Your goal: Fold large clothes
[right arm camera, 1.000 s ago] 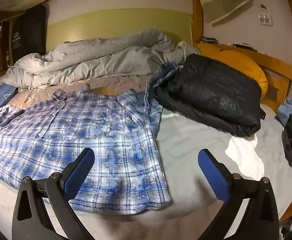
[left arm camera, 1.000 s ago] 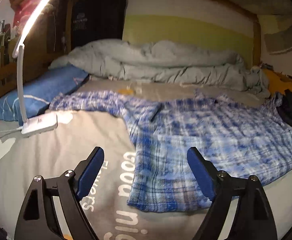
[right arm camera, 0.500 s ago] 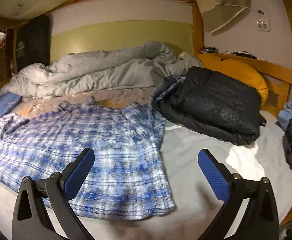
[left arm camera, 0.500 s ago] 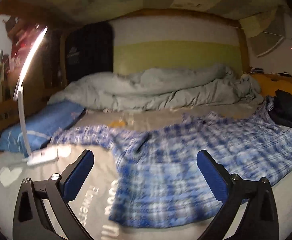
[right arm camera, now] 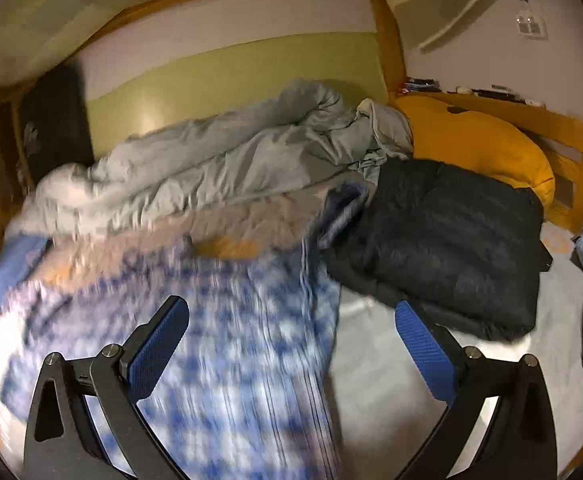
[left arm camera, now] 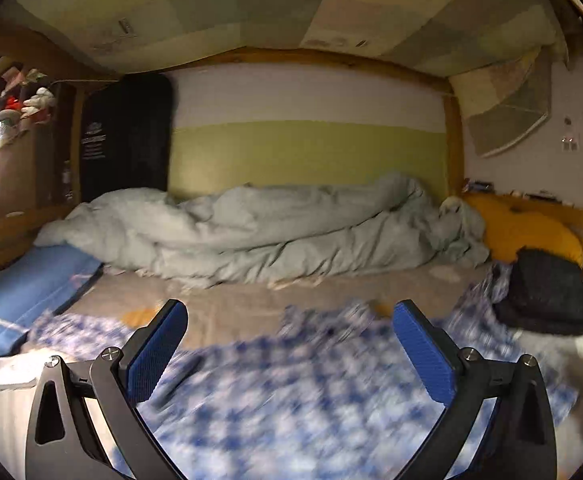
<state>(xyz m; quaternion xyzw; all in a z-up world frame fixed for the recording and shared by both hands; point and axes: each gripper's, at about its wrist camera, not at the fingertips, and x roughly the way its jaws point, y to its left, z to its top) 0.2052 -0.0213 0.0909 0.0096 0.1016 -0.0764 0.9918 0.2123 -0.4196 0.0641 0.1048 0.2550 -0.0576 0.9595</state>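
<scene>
Plaid shirt (right arm camera: pixel 227 344) in both views; black jacket (right arm camera: pixel 443 240) whole only R.

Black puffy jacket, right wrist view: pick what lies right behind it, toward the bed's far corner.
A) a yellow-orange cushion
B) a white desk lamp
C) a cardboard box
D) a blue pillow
A: the black puffy jacket lies folded on the bed, and the yellow-orange cushion rises just behind it against the wooden rail.
</scene>
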